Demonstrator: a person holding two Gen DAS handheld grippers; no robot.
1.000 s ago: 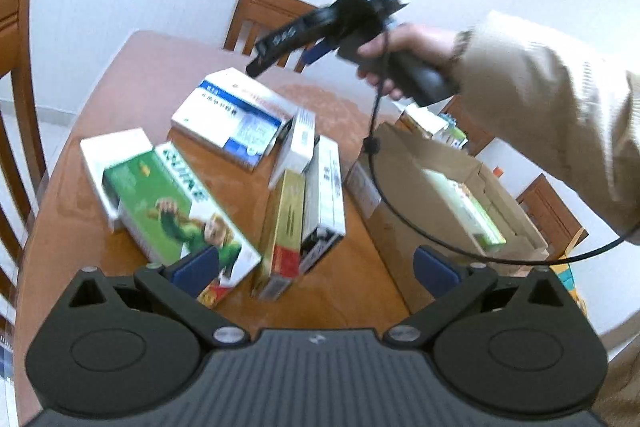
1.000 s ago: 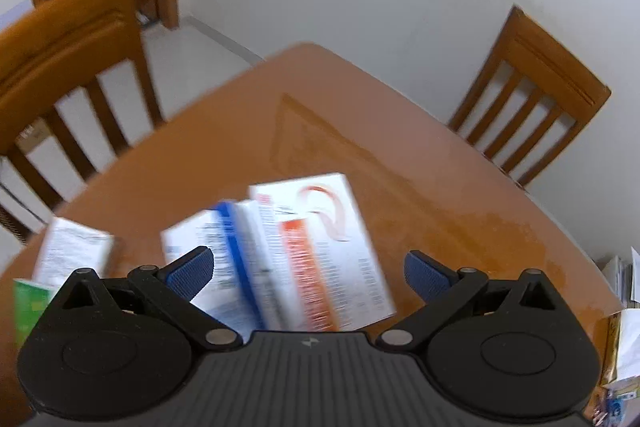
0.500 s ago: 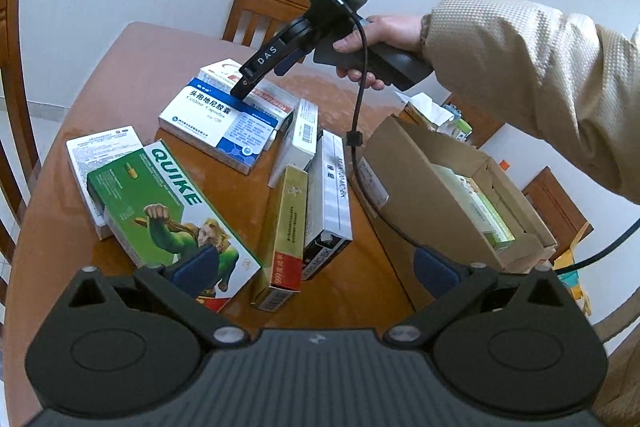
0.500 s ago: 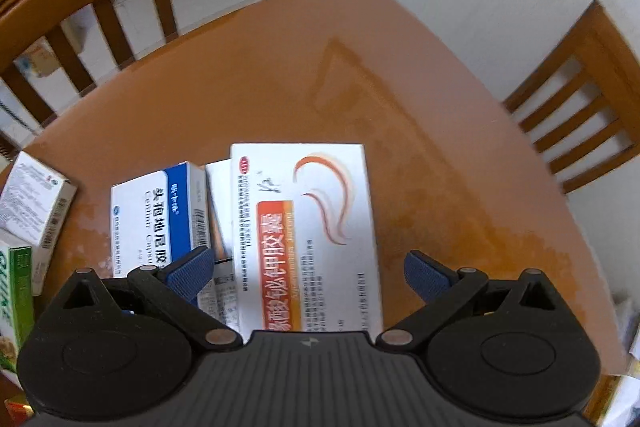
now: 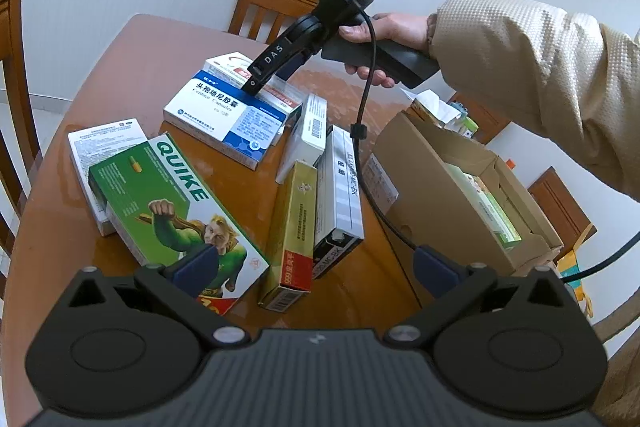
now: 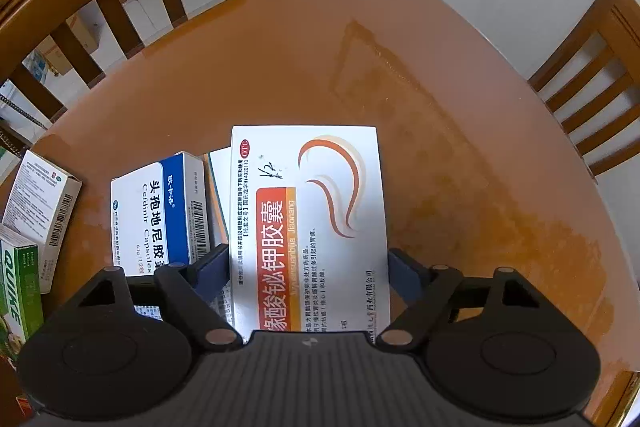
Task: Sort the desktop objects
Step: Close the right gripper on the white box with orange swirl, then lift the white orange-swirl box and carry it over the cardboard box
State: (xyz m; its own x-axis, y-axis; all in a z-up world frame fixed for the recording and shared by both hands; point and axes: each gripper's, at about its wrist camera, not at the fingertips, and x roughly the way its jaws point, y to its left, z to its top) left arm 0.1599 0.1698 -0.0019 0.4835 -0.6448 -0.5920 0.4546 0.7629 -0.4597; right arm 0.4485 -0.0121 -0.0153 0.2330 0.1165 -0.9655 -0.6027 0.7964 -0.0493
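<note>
Several medicine boxes lie on the round wooden table point(image 5: 132, 67). My right gripper point(image 6: 308, 267) has its pads against both sides of a white box with an orange swirl point(image 6: 308, 211); it shows in the left wrist view point(image 5: 264, 79) over the same box point(image 5: 228, 65). A blue-and-white box point(image 5: 224, 115) lies beside it, also in the right wrist view point(image 6: 160, 215). My left gripper point(image 5: 316, 263) is open and empty above a green QUIKE box point(image 5: 160, 203), a gold box point(image 5: 292, 227) and a white-and-black box point(image 5: 340, 195).
An open cardboard box point(image 5: 460, 187) holding packets stands at the table's right. A white box point(image 5: 104, 155) lies under the green one, and another white box point(image 5: 308, 135) leans mid-table. Wooden chairs point(image 6: 592, 83) surround the table point(image 6: 280, 59).
My right gripper has come down over the white orange-swirl box and its jaws have closed onto its sides. My left gripper has stayed open and almost still.
</note>
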